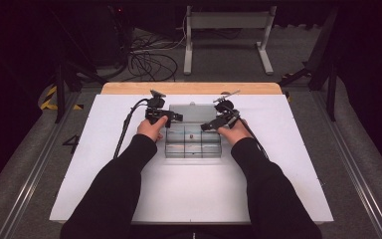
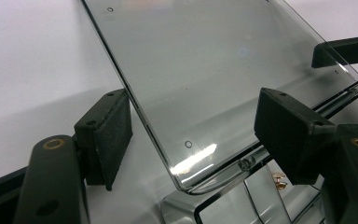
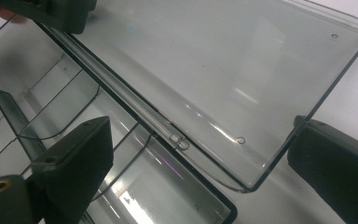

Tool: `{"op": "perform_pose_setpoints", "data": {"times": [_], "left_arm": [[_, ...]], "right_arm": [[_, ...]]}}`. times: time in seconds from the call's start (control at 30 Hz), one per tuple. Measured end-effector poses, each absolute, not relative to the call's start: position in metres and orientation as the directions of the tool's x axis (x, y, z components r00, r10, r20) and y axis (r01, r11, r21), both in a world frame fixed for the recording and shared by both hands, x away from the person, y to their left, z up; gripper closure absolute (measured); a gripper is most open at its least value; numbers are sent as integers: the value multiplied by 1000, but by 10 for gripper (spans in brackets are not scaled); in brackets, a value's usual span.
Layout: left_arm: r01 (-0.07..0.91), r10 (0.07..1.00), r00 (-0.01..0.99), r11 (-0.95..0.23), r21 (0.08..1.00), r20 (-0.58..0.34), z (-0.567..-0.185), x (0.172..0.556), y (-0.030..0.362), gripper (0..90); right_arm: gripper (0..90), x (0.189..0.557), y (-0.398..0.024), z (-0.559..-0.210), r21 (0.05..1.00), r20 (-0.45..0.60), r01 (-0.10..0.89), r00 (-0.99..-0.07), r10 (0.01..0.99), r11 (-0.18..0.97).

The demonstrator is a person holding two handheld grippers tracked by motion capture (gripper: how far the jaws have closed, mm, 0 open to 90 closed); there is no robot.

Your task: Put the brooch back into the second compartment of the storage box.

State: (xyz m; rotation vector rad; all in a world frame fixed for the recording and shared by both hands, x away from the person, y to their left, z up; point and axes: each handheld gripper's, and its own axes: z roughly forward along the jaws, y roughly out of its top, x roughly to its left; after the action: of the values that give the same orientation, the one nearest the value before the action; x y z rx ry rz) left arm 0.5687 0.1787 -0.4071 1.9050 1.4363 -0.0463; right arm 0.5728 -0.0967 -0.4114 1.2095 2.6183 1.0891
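While your left tongs (image 1: 170, 118) sit at the left rear corner of the clear box (image 1: 193, 149), their pads stand apart on either side of the lid's (image 2: 223, 74) edge, touching nothing that I can make out. From the left gripper view, the lid lies swung back flat behind the box, its rounded corner between your two pads, and the hinge (image 2: 246, 163) runs just below it. So the opening looks done to me; the lid rests on the white counter (image 1: 104, 164) beyond the compartments.

Moving to the middle, the box sits near the centre of the counter, between your hands, divided into small compartments. One small brass-coloured piece (image 1: 192, 135) lies in a middle compartment; what it is, I can't tell at this size. The other compartments look bare, though clear walls make that hard to judge.

Over on the right, your right tongs (image 1: 210, 124) mirror the left: spread apart, straddling the lid's right corner (image 3: 256, 182), gripping nothing. The right gripper view shows the hinge rod and the compartments beside it.

My read: lid open, both tongs free. What's left is likely either working with that small piece or swinging the lid shut again.
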Motion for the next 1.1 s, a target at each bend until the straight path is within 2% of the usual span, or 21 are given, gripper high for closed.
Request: {"op": "perform_pose_setpoints", "data": {"times": [1.1], "left_arm": [[761,808,445,-113,639,-387,-383,556,180,281]], "right_arm": [[83,565,-103,-387,709,197,580,-708,678,400]]}}
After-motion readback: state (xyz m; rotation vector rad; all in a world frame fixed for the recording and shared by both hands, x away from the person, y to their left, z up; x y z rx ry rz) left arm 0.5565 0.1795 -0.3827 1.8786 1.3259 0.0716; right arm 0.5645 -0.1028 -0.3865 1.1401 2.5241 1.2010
